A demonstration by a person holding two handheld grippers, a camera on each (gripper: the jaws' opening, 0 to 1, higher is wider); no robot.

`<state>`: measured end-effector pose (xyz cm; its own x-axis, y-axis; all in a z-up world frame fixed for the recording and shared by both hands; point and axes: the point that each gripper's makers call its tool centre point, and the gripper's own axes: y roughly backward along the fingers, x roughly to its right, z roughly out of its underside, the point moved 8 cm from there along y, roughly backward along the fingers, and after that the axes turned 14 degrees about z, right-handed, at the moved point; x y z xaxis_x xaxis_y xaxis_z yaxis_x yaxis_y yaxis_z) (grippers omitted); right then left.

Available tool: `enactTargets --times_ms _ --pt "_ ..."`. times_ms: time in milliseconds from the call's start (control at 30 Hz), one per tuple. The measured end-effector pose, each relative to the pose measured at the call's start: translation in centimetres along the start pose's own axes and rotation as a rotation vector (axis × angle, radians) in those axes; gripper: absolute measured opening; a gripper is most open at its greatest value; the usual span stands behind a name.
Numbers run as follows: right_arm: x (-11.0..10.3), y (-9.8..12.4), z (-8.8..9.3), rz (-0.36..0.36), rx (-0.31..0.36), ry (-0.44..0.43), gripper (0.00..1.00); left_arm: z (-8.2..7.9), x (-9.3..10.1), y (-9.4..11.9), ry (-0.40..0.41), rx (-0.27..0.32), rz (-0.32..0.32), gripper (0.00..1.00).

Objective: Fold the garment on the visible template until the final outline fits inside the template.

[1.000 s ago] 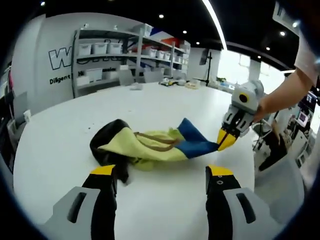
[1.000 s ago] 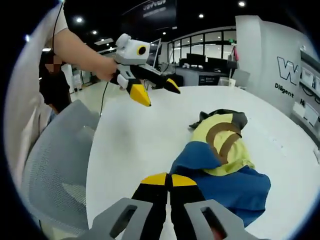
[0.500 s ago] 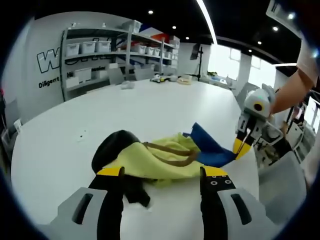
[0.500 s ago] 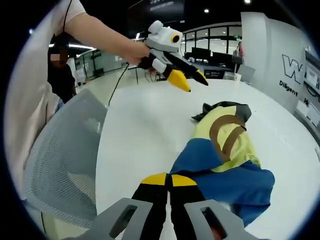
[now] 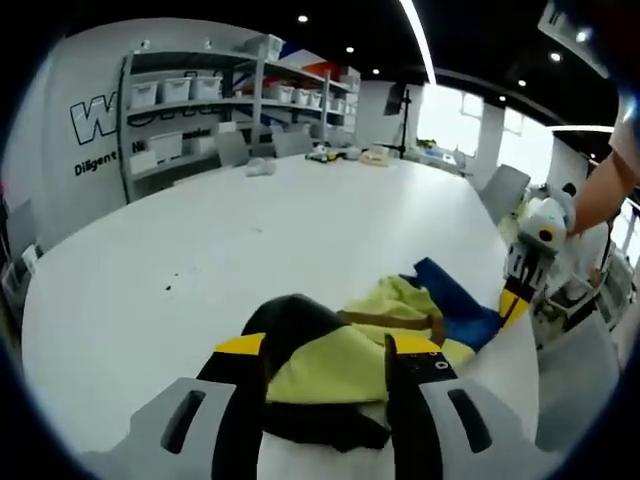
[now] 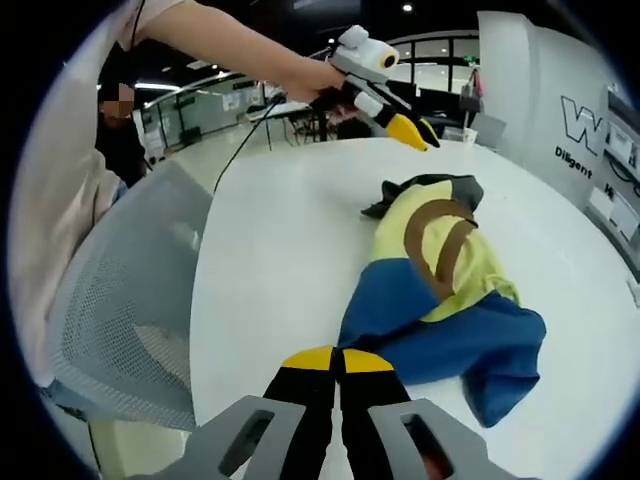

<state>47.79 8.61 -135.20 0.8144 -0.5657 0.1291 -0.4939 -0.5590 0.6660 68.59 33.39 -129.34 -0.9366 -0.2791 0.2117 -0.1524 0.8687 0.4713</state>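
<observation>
Over the last second the spread left claw has closed in on the crumpled garment on the white desk, while the right claw, pressed together, pinches its blue edge, so folding is barely begun.

Crumpled yellow, blue and black garment with brown straps, bunched on white table.

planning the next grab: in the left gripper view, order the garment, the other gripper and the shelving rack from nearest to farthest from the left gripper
1. garment, between the left gripper jaws
2. right gripper, right side, at the blue end
3. shelving rack, far wall, upper left
</observation>
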Motion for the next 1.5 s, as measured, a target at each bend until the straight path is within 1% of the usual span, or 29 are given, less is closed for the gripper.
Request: enactTargets --times_ms 233,333,400,500,600,667,733,833,867,900,1000,1067,1100,1167,1267,1333,1500 --pt "1.1 0.2 1.7 0.022 -0.039 -0.018 0.00 0.2 -1.7 -1.2 0.018 -0.030 0.006 0.46" --pt "1.6 0.3 2.4 0.040 -0.053 -0.026 0.00 0.3 -2.3 -1.6 0.050 -0.035 0.018 0.43" --pt "2.0 0.4 2.8 0.058 -0.061 -0.030 0.00 0.5 -2.9 -1.9 0.088 -0.037 0.035 0.39" --pt "2.7 0.5 3.3 0.087 -0.073 -0.037 0.00 0.6 -3.6 -2.4 0.093 -0.055 0.040 0.36" --pt "3.3 0.5 3.7 0.107 -0.083 -0.046 0.00 1.1 -4.0 -2.8 0.136 -0.074 0.064 0.36" --pt "3.7 0.6 4.1 0.125 -0.090 -0.049 0.00 1.5 -3.9 -3.0 0.177 -0.092 0.093 0.33" --pt "4.1 0.7 4.3 0.139 -0.095 -0.059 0.00 1.8 -4.1 -3.3 0.178 -0.102 0.094 0.32" --pt "4.5 0.7 4.4 0.155 -0.100 -0.061 0.00 2.2 -3.8 -3.6 0.263 -0.100 0.136 0.27" --pt "4.6 0.8 4.4 0.158 -0.100 -0.062 0.00 2.4 -3.7 -3.7 0.275 -0.105 0.143 0.25" --pt "4.8 0.8 4.5 0.163 -0.100 -0.065 0.00 2.6 -3.6 -3.8 0.279 -0.122 0.150 0.23" --pt "5.1 0.7 4.4 0.168 -0.098 -0.069 0.00 2.9 -3.1 -4.0 0.272 -0.137 0.156 0.16" --pt "5.2 0.8 4.3 0.172 -0.094 -0.068 0.00 3.0 -2.9 -3.9 0.270 -0.143 0.160 0.08" --pt "5.3 0.8 4.2 0.172 -0.093 -0.069 0.00 3.0 -2.8 -3.7 0.260 -0.144 0.155 0.06" --pt "5.3 0.8 4.2 0.175 -0.091 -0.071 0.00 2.9 -2.5 -3.4 0.268 -0.135 0.152 0.05" --pt "5.4 0.9 4.2 0.178 -0.087 -0.077 0.00 2.7 -2.0 -2.7 0.235 -0.132 0.154 0.05" --pt "5.4 1.0 4.2 0.180 -0.082 -0.094 0.00 2.4 -1.7 -1.9 0.220 -0.118 0.141 0.04" --pt "5.8 1.2 4.1 0.193 -0.072 -0.139 0.00 2.0 -0.1 0.4 0.174 -0.085 0.139 0.04"
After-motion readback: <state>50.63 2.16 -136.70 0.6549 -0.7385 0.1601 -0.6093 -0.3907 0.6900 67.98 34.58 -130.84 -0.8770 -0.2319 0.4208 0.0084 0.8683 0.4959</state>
